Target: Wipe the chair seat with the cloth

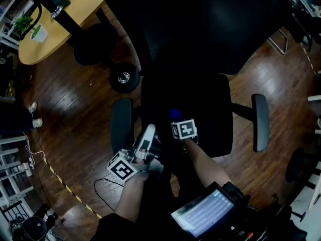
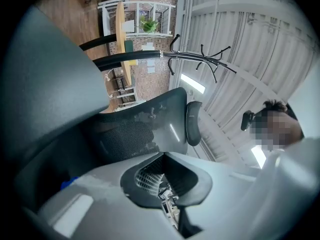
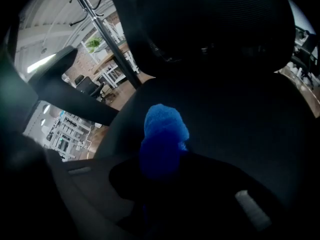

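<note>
Floorboards [image 1: 75, 109] of dark wood surround the chair seat [image 1: 205, 104]. We clench the blue cloth [image 1: 174, 114] in our right gripper [image 1: 177, 121] on its near left part. Our left gripper [image 1: 150, 131], closed on nothing, hangs at the seat's near left edge, beside the left armrest [image 1: 122, 125].

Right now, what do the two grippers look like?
Left gripper: light grey moulded shell. Right gripper: looks dark, detail hard to see. Each carries a white cube with black square markers: left cube, right cube.

Cloth [image 3: 162, 134] on chair seat [image 1: 205, 109] — probably touching.
</note>
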